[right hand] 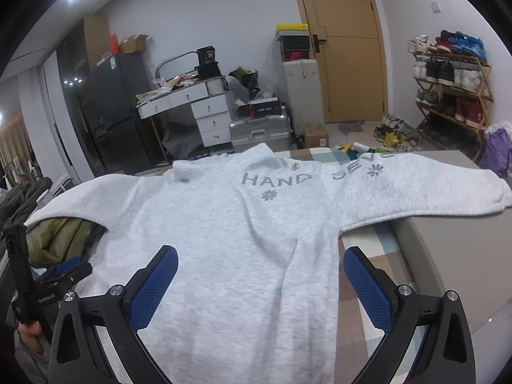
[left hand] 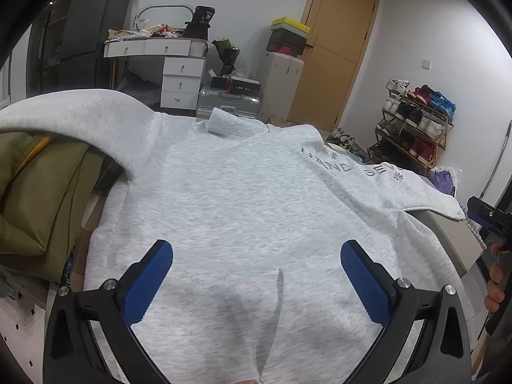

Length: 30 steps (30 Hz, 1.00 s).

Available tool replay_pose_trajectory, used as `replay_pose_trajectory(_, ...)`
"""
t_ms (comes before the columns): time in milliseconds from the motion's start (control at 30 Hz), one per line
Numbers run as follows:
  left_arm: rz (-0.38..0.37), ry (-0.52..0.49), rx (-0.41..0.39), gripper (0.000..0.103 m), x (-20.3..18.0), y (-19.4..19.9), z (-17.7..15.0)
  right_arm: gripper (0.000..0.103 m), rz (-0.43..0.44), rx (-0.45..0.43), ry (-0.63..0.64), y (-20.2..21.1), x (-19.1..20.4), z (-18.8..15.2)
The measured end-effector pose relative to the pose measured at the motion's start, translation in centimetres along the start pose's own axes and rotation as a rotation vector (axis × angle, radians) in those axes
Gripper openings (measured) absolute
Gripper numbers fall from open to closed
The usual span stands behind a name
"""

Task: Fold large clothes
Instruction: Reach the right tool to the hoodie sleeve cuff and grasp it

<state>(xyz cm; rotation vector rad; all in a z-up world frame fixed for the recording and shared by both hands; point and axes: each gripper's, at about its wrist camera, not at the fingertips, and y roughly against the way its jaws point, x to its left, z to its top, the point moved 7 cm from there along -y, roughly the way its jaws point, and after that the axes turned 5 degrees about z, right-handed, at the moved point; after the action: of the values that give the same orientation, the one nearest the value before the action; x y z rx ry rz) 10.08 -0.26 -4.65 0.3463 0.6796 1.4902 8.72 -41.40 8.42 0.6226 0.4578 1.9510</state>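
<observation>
Left gripper (left hand: 256,275): blue-padded fingers (left hand: 147,283) are spread wide, nothing is gripped, and it is held over the near hem of the garment
Right gripper (right hand: 260,283): its blue pads (right hand: 368,291) are likewise parted wide and empty, poised above the garment's lower right edge
Hands: fingers of one hand (left hand: 494,283) are seen at the right edge of the left view, wrapped around the other tool's handle; another hand (right hand: 30,334) is glimpsed low at the left of the right view
Sweatshirt (left hand: 243,192): a light grey, high-necked top is laid flat across the work surface, hem nearest, collar farthest, with a crease running up from the hem
Lettering (right hand: 276,180): "HAND" and part of a second word are read across the chest, with small flower marks around
Sleeves: one sleeve (right hand: 416,188) is spread out to the right over a grey surface (right hand: 448,256); the other (left hand: 73,112) is draped over an olive-green bundle (left hand: 38,198)
Checked cover (right hand: 368,240): seen under the garment's right side
Far side: a white drawer desk (right hand: 204,112), a silver case (right hand: 259,131), a wooden door (right hand: 348,48) and a shoe rack (right hand: 454,89) are lined along the wall
</observation>
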Motion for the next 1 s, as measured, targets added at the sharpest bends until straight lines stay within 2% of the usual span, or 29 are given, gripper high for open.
replay_pose_trajectory(167,0.047,0.047,0.016,0.102,1.0,-0.8,0.6,0.103,-0.081,-0.017,-0.081,0.1,-4.8,0.8)
replay_pose_trajectory(300,0.079,0.121,0.021,0.102,2.5,-1.2,1.3,0.103,-0.132,-0.053,-0.281,1.2,-11.8,1.6)
replay_pose_trajectory(400,0.063,0.172,0.028,0.102,3.0,-1.7,1.8,0.092,-0.160,-0.052,-0.434,1.8,-17.0,1.1)
replay_pose_trajectory(433,0.066,0.177,0.027,0.102,3.1,-1.8,2.1,0.086,-0.185,-0.051,-0.456,2.0,-18.4,1.0)
replay_pose_trajectory(467,0.075,0.173,0.024,0.102,3.0,-1.8,2.3,0.085,-0.207,-0.052,-0.472,2.4,-19.5,1.0)
replay_pose_trajectory(633,0.105,0.137,0.008,0.102,2.3,-2.2,3.2,0.085,-0.272,-0.128,-0.574,5.3,-24.7,1.6)
replay_pose_trajectory(733,0.105,0.125,0.019,0.102,1.8,-2.8,3.8,0.085,-0.285,-0.129,-0.642,6.4,-27.5,2.7)
replay_pose_trajectory(800,0.101,0.109,0.025,0.102,1.3,-2.9,4.2,0.085,-0.288,-0.144,-0.639,7.5,-28.6,4.2)
replay_pose_trajectory(900,0.116,0.084,0.011,0.102,1.0,-2.4,5.2,0.085,-0.346,-0.150,-0.552,8.7,-29.5,6.9)
replay_pose_trajectory(1000,0.126,0.080,-0.012,0.102,1.2,-2.2,5.3,0.086,-0.405,-0.129,-0.574,8.3,-32.8,7.2)
